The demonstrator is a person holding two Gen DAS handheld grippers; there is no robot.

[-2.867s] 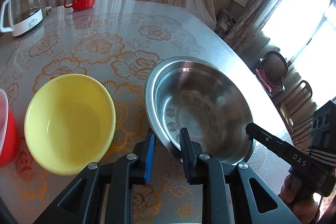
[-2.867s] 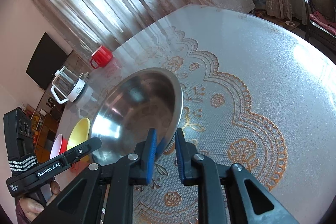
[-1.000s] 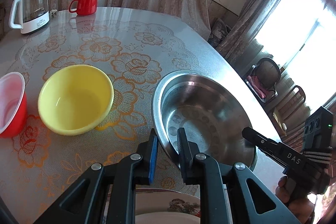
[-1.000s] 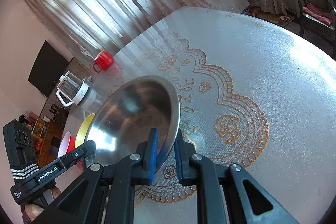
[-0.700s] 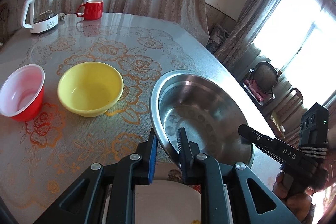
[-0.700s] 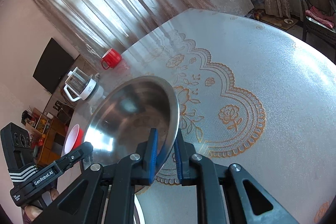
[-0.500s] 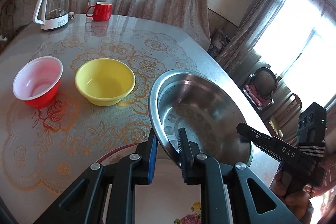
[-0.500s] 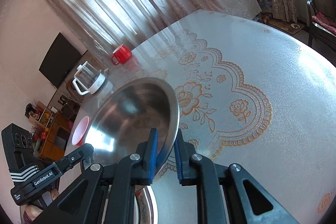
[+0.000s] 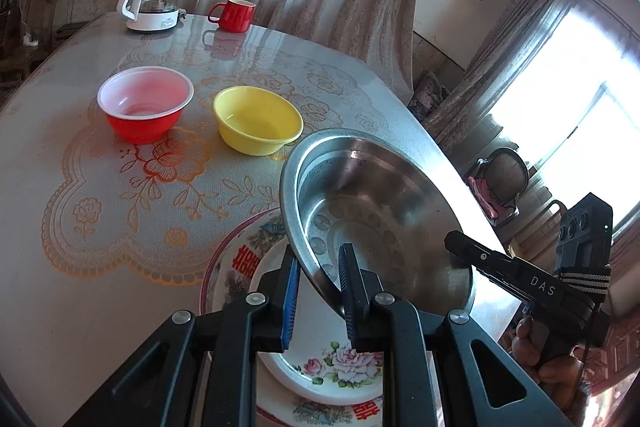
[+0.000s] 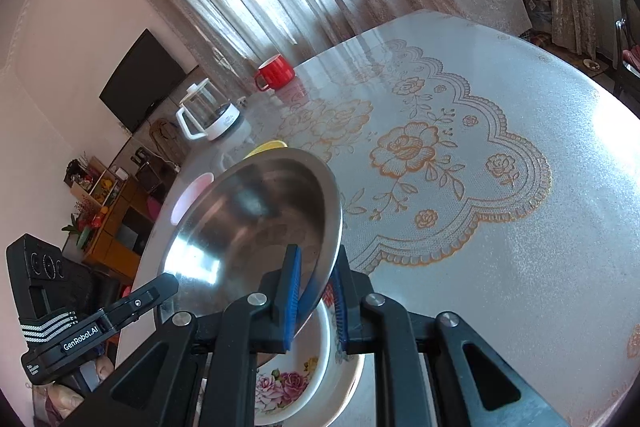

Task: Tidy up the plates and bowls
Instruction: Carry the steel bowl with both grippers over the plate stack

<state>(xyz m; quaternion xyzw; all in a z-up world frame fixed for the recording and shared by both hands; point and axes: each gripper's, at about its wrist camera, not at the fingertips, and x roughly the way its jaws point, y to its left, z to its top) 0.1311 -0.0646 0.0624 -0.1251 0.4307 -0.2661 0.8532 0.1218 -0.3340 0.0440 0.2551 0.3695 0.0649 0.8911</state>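
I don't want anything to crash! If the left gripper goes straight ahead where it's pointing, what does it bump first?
The left gripper already clamps the steel bowl, so that rim comes first. Beyond it, probably the table; depth is unclear.

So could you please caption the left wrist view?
Both grippers carry a steel bowl above a flowered dish.

Left gripper [image 9: 318,291]: matte black frame showing triangular cutouts, round silver screws shining at the joints, blue pads lining the fingers [image 9: 289,301]. Right gripper [image 10: 314,297] is looking identical, same black frame, silver screws, blue pads. Seen from the left wrist, the right gripper's body is showing white "DAS" lettering and grey stripes; from the right wrist, the left one is reading "GenRobot.AI" with white stripes.
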